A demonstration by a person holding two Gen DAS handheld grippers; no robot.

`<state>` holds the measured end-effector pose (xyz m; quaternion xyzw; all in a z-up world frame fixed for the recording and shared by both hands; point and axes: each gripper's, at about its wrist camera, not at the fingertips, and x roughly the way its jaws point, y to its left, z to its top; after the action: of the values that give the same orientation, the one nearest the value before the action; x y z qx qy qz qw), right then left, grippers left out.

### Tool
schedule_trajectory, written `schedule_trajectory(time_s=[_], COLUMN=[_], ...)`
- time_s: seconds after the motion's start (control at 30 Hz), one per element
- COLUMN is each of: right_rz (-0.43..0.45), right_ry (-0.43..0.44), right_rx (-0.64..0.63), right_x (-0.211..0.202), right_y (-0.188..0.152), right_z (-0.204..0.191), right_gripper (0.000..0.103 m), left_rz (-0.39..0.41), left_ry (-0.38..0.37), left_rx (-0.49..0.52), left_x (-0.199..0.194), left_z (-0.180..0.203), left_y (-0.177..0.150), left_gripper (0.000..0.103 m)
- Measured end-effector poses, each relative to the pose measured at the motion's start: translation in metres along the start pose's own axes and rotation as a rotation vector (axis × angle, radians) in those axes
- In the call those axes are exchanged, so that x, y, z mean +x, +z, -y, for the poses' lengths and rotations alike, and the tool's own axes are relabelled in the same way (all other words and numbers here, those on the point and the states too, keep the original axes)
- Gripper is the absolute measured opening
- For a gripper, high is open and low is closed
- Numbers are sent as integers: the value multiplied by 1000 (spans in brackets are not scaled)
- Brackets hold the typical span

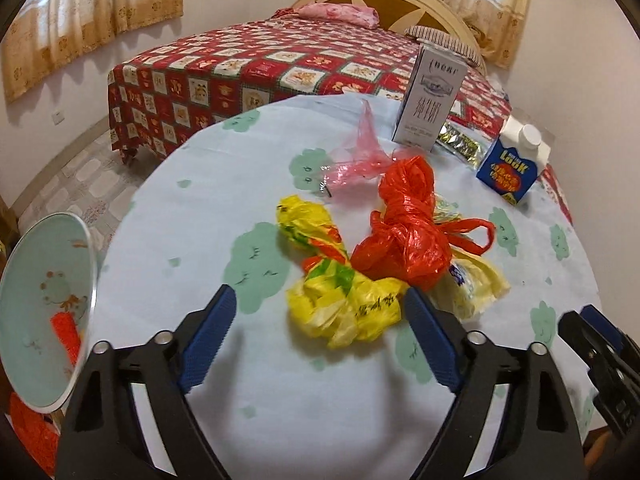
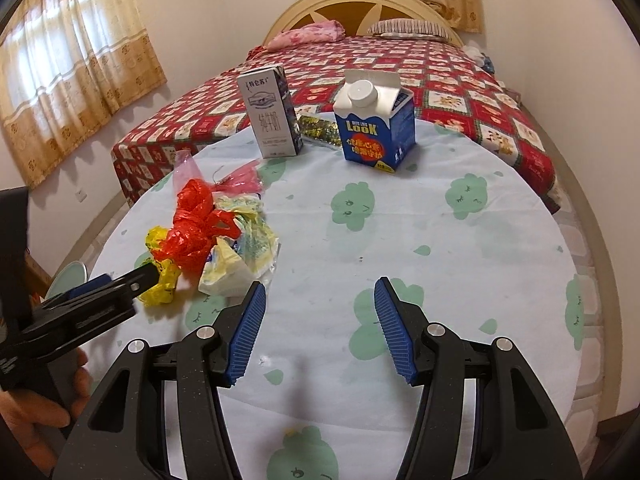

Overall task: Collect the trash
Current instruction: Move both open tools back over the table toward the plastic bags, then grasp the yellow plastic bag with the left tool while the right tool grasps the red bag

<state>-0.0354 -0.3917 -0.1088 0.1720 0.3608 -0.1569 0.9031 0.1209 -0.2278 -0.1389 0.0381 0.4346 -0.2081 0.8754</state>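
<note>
Around the yellow bag, left hand-held gripper gapes wide.

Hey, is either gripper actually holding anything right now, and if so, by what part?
Nothing is held. The left gripper is open, its fingers either side of the yellow bag. The right gripper is open over bare tablecloth.

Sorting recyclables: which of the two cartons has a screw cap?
The blue carton, with a white round cap on its sloped top. The taller white carton beside it has a flat top, no cap.
</note>
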Motion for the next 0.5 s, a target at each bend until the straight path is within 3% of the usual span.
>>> schedule_trajectory(time_s=[0.13, 0.2, 0.3, 0.5], right_rz=[5, 10, 15, 46], right_ry=[-3, -5, 2, 52], right_rx=[-2, -3, -13, -62], right_x=[0, 1, 3, 6], right_y=[1, 4, 10, 28], right_z=[0, 0, -6, -42], right_gripper=[57, 57, 55, 53], left_rz=[-38, -63, -65, -14], left_ry=[-33, -56, -85, -46], left_rx=[-29, -36, -41, -21], left_x=[17, 25, 23, -7], left_z=[1, -3, -11, -36], left_y=[2, 0, -1, -3], left_gripper=[66, 47, 35, 32])
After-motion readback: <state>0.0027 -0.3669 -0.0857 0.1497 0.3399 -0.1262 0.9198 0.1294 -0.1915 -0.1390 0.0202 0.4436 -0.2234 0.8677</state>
